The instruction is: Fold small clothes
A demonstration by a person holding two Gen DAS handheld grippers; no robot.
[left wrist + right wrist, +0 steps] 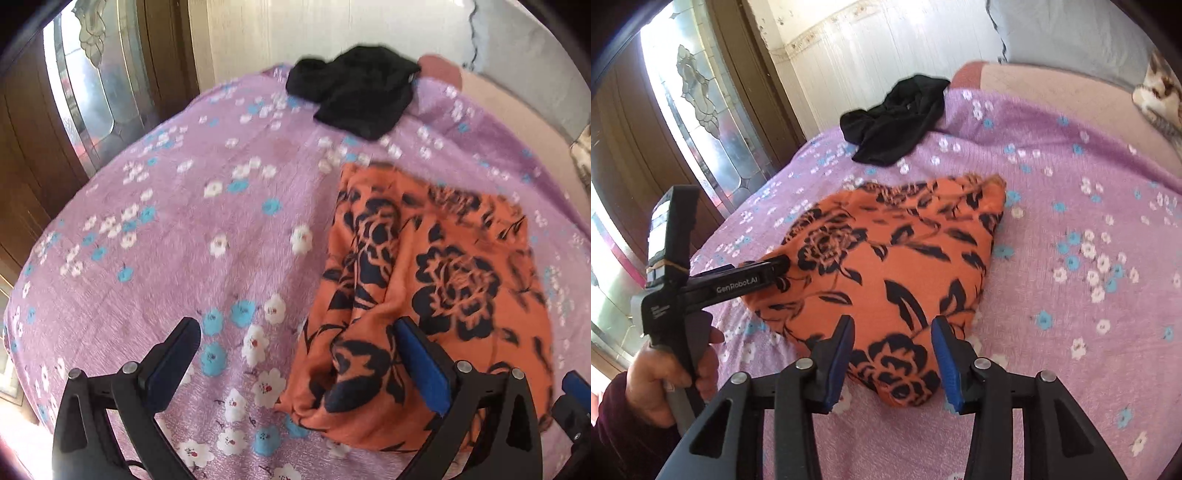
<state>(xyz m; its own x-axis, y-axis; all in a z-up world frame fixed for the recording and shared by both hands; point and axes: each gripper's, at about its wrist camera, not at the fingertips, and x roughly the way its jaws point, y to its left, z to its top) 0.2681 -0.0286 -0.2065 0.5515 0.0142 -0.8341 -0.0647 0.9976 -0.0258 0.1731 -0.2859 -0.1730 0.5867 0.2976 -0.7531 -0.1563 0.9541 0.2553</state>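
Lying lengthwise toward the black garment (894,118), orange floral cloth (886,266); both grippers' fingers apart, seemingly gripping nothing.

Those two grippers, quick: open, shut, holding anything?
Left gripper: open, holding nothing.
Right gripper: open over the orange flowered garment, not gripping it.

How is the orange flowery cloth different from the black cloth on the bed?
The orange cloth has a black flower print; the black cloth is plain. The orange cloth lies close to both grippers, fairly flat; the black cloth sits far off near the bed's edge, crumpled in a heap. The orange one looks bigger. Both rest on the purple flowered blanket.
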